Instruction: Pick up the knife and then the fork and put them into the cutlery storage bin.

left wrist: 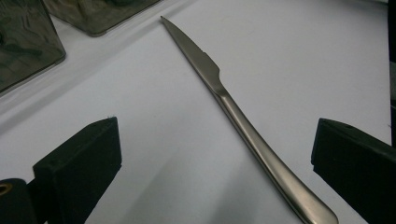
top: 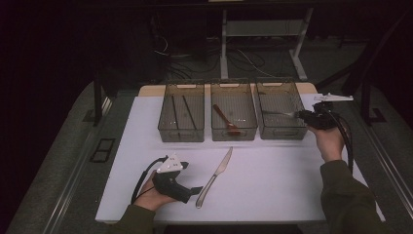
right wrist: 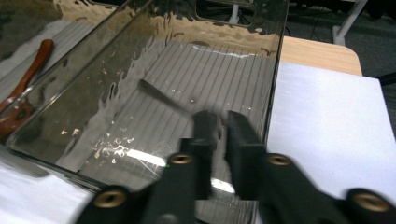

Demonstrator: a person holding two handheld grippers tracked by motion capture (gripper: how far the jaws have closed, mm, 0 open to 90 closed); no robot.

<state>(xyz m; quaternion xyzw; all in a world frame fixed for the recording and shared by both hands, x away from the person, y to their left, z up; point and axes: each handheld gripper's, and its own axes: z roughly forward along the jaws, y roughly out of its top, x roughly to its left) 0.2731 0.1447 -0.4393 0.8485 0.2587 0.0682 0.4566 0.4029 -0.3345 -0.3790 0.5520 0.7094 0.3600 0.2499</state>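
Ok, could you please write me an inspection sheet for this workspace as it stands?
Surface: white board, flat, unmarked.
Job's things: knife lying on the board; blurred metal utensil in the right bin.
Clutter: chopsticks in the left bin; spoon in the middle bin.
Grippers: left gripper open beside the knife; right gripper nearly closed at the utensil, grip unclear.
Cables: gripper cables trail freely.
Surroundings: floor cables, desk frame behind.

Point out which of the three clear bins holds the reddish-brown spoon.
The middle bin: the reddish-brown spoon lies in it. The left bin holds two dark sticks, and the right claw reaches over the right bin.
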